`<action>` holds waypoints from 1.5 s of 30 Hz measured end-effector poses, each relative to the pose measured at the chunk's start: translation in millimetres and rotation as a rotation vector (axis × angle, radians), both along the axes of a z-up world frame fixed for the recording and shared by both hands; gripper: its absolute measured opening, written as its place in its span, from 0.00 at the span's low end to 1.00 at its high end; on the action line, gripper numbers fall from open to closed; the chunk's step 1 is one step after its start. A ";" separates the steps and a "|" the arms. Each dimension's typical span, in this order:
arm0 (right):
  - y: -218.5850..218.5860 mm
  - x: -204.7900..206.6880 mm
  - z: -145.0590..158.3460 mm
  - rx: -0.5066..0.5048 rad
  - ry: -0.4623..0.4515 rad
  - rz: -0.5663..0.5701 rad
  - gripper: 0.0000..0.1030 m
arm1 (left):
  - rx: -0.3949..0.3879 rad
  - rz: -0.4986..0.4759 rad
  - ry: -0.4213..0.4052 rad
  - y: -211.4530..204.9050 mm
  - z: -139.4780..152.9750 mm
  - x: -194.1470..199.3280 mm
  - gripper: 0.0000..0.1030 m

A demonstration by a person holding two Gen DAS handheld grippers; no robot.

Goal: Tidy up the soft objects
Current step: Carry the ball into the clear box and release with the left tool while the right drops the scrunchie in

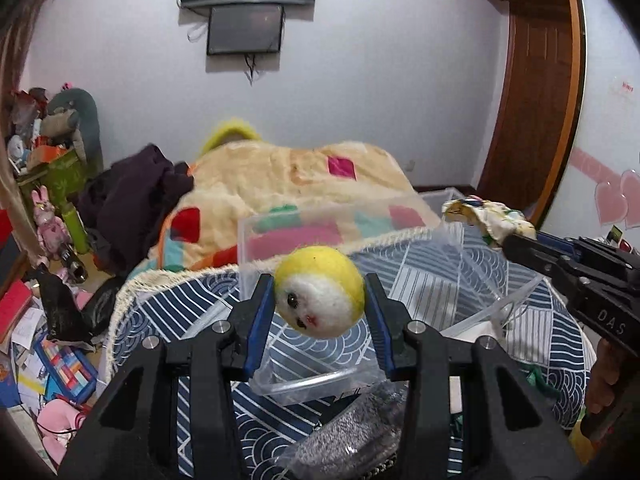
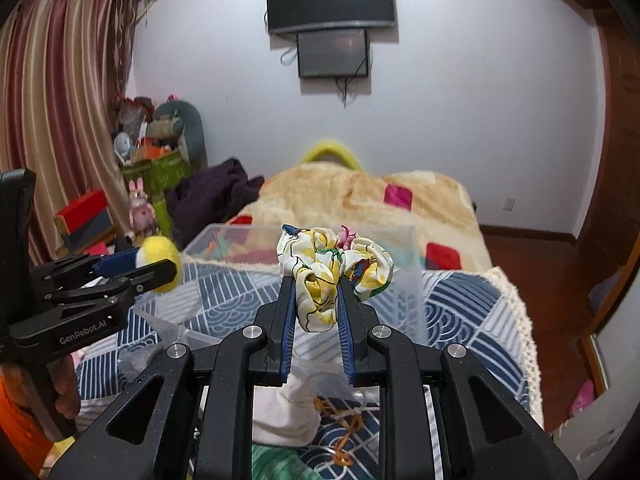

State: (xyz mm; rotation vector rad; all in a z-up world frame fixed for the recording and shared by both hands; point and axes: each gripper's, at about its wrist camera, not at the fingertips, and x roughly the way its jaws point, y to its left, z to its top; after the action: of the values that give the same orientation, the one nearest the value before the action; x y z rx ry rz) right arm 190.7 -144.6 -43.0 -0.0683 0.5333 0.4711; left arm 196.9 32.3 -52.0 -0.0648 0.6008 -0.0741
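My left gripper (image 1: 320, 300) is shut on a yellow and white felt ball with a face (image 1: 320, 292), held above a clear plastic box (image 1: 280, 236) on the blue patterned blanket (image 1: 432, 280). The ball also shows in the right wrist view (image 2: 160, 258). My right gripper (image 2: 318, 292) is shut on a floral fabric scrunchie (image 2: 336, 268), held over the clear box (image 2: 400, 264). The scrunchie shows at the right of the left wrist view (image 1: 488, 216).
A grey knit item in a plastic bag (image 1: 352, 436) lies below the left gripper. A white cloth (image 2: 288, 412) and an orange cord (image 2: 348, 428) lie below the right gripper. A beige quilt (image 2: 352, 196) covers the bed. Clutter (image 1: 40, 320) fills the floor at left.
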 end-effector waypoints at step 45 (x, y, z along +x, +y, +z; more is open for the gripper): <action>-14.0 -42.6 -2.8 -0.002 0.000 0.040 0.65 | -0.009 -0.003 -0.022 18.2 11.8 -61.1 0.93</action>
State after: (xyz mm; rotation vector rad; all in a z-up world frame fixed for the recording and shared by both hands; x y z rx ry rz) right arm 148.1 -158.7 -45.8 -0.0805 0.5332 0.5099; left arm 135.8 50.5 -40.2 -0.0722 0.5789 -0.0803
